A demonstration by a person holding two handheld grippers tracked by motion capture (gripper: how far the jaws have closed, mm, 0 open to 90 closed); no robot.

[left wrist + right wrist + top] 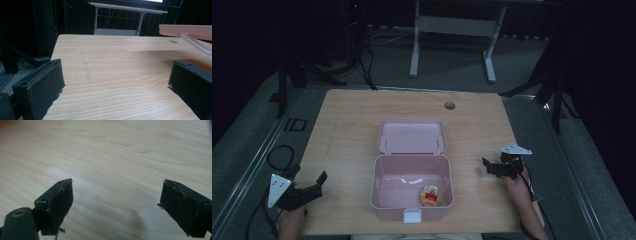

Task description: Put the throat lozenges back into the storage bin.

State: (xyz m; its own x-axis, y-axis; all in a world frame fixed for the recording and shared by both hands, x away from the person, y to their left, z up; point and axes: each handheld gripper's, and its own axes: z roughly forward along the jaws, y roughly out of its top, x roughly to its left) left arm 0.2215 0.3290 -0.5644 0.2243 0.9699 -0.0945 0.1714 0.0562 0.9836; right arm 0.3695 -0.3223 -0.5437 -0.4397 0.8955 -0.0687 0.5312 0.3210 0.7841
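Nearest the high camera, at the table's front edge, your left hand (289,222) comes in at the bottom left, holding the black two-jaw left gripper (314,186) with its grey three-cornered plate on top. Its jaws are spread wide and hold nothing; in the left gripper view they stand far apart over bare wood, with the edge of the pink lid showing at the upper right. A black cable trails from it and loops on the floor to the left.

Moving right, the pale pink rectangular plastic box (411,187) sits on the light wooden table (347,125), at the middle of the near half, its white front latch (412,215) at the front edge. Its hinged pink lid (412,136) lies open and flat behind it, toward the far side. Inside, at the front right corner of the box floor, rests a small round gold-rimmed tin with a red label (431,195). The print on it is too small to read.

Further right, well apart from the box, your right hand holds the black two-jaw right gripper (490,167) just above the table, pointing left toward the box. Its jaws are also released and empty, spread wide over plain wood grain in the right gripper view.

At the table's far edge is a small round cable hole (450,106).
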